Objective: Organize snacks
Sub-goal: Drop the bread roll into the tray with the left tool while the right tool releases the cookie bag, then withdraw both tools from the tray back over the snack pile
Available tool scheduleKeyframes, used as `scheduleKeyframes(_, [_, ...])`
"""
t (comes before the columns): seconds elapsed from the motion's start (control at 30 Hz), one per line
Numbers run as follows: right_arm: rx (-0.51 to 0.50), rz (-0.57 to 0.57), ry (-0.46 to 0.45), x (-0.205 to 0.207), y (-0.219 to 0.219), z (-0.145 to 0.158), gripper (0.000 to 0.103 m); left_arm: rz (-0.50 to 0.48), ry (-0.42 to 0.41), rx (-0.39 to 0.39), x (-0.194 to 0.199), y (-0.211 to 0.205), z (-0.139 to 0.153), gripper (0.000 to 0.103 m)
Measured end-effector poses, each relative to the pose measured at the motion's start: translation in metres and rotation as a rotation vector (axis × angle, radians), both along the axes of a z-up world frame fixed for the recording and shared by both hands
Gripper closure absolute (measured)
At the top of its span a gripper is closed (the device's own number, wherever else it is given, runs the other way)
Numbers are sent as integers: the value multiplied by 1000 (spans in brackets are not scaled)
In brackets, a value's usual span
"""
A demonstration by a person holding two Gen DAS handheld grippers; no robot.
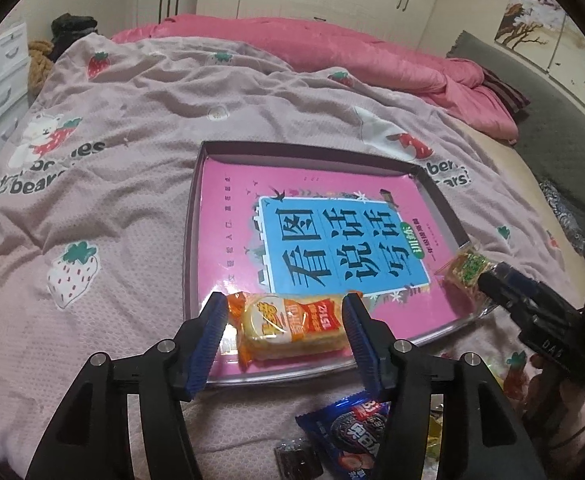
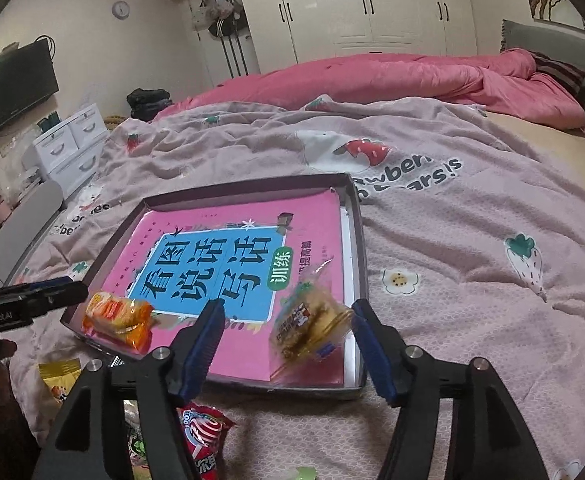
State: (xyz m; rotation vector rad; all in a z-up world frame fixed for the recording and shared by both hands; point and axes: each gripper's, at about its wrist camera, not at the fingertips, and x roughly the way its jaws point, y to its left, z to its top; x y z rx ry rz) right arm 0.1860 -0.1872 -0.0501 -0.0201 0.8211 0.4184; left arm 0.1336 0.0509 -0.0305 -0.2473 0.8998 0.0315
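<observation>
A shallow dark-rimmed box [image 1: 190,240] lies on the bed with a pink book [image 1: 228,216] inside it. An orange snack packet [image 1: 288,326] rests at the box's near edge, between the blue pads of my left gripper [image 1: 285,300], which stands open around it. The right wrist view shows that same orange packet [image 2: 118,316] lying flat beside the left gripper [image 2: 80,292]. A clear packet of biscuits [image 2: 312,328] lies tilted in the box's near right corner [image 2: 358,240], between the fingers of my open right gripper [image 2: 288,306]. It may brush the right pad.
Loose snacks lie on the strawberry-print blanket in front of the box: a blue cookie packet [image 1: 356,432], a small dark packet [image 1: 296,460], a red lollipop packet [image 2: 204,432] and a yellow packet [image 2: 58,376]. A pink quilt [image 1: 332,52] is heaped behind. White drawers [image 2: 72,140] stand left.
</observation>
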Motion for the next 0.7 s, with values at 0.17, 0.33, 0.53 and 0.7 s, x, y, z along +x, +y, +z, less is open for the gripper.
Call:
scheduleKeyframes(0.17, [-111,45,3,-4,16,-7,36,-6,-16,2,-5,-1,8,42])
scheduleKeyframes(0.33, [-172,50,-63,-11,21,-2,36,-14,-32,5,-11,-3,16,42])
scheduleKeyframes(0.53, [-103,65,-133,-23,16,18,35,-19,-55,1,-17,-4,27,42])
scheduleKeyframes(0.7, [-7,81,-184,-39,8,40,30,-32,-88,0,-27,-7,43,42])
